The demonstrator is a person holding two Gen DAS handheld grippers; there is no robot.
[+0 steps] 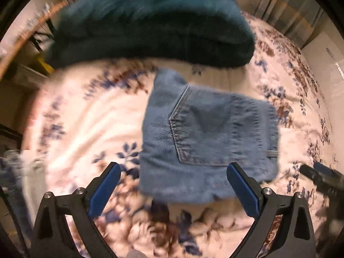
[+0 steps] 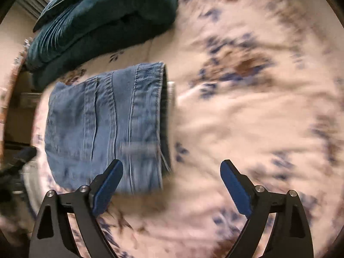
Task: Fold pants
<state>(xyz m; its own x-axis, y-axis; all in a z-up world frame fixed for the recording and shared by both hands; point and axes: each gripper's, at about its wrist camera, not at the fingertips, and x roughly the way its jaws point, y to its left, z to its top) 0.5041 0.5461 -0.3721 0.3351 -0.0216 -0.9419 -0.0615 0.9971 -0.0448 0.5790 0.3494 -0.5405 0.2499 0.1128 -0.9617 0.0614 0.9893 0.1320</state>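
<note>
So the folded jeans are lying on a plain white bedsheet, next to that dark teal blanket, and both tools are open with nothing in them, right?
Not quite: the bedsheet is not plain white; it has a blue and brown flower print, clear in the right wrist view. The rest holds: the folded jeans lie on it near the dark teal blanket, and the left tool and right tool are open and empty.

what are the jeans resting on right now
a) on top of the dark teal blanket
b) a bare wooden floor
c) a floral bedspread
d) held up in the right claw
c: the folded jeans lie flat on the floral bedspread, apart from the teal blanket behind them, and both the left claw and right claw stand open and empty.
</note>
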